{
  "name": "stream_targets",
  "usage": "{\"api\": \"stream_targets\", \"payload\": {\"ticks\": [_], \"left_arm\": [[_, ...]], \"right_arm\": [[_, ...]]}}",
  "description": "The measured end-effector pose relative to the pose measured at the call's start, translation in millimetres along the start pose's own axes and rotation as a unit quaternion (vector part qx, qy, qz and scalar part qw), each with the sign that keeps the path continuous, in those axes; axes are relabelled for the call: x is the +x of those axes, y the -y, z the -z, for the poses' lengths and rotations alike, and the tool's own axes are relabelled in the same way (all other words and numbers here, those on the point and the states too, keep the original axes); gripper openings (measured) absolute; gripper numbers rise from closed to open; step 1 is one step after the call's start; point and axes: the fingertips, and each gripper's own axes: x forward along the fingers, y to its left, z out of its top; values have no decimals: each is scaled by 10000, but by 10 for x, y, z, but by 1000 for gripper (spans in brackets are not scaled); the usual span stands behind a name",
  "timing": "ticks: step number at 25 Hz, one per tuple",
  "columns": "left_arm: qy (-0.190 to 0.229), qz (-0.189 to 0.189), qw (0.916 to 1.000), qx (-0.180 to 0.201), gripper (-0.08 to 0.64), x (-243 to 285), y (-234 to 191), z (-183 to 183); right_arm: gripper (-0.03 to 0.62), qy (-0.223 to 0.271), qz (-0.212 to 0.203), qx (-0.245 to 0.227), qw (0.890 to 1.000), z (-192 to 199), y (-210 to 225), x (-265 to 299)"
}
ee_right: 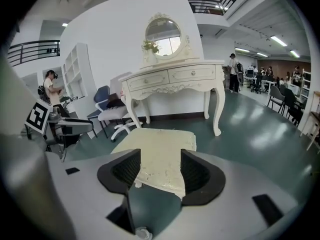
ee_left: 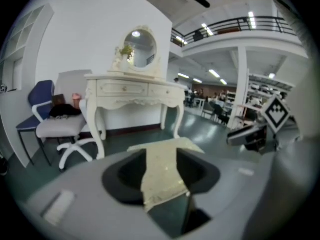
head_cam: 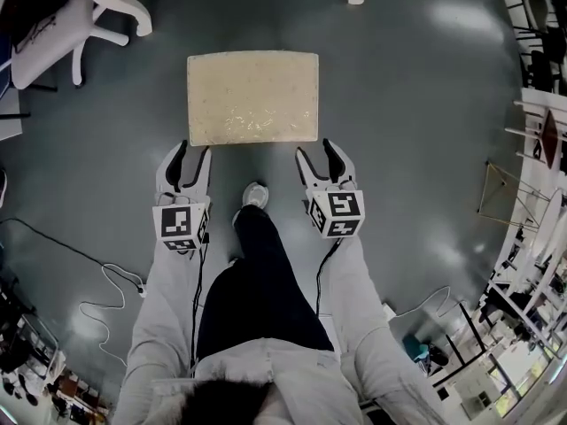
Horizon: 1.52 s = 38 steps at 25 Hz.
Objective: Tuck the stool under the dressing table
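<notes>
Down on a glossy grey-green floor (head_cam: 416, 104), wide and open all round. Over by the white wall, seen from both gripper views: a cream-white carved dressing table (ee_right: 172, 79) on curved legs, oval mirror on top. Just to its left, a white swivel office chair (ee_left: 62, 126), with a blue chair (ee_left: 37, 96) tucked in behind.

And out in the open, well apart from the table and square in front of it, the cream rectangular cushioned stool (head_cam: 252, 97), flat on the floor, long edge facing this way.

Now the hands. Left gripper (head_cam: 191, 153) low at the stool's near left corner, right gripper (head_cam: 316, 151) low at the near right corner, both pointing forward and down, grey sleeves trailing behind. Fingers spread wide on both, released, grasping nothing. Only the stool's near edge showing through each gap, pads not closed on it. Cannot tell whether any fingertip brushes the seat's rim.

Between the two grippers, just short of the stool, one white shoe (head_cam: 255, 195) planted on the floor under a dark trouser leg.
</notes>
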Motion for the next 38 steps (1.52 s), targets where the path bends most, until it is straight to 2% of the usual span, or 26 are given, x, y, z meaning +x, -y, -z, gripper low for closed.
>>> {"api": "stream_targets", "payload": {"ticks": [13, 19, 22, 27, 38], "left_arm": [[-522, 25, 9986, 100, 243, 375, -81, 898], [-687, -26, 9973, 246, 260, 557, -209, 1158], [-754, -53, 9966, 316, 273, 614, -248, 1261], [-837, -68, 9963, 187, 288, 734, -231, 1403], [-978, 23, 9951, 153, 284, 778, -215, 1413]], "right_arm": [[298, -336, 275, 405, 9982, 773, 249, 496], [304, -456, 258, 224, 9984, 974, 344, 709], [308, -455, 245, 205, 9985, 1029, 375, 786], [314, -434, 196, 230, 9986, 1068, 452, 880], [305, -481, 232, 297, 9981, 1066, 454, 908]]}}
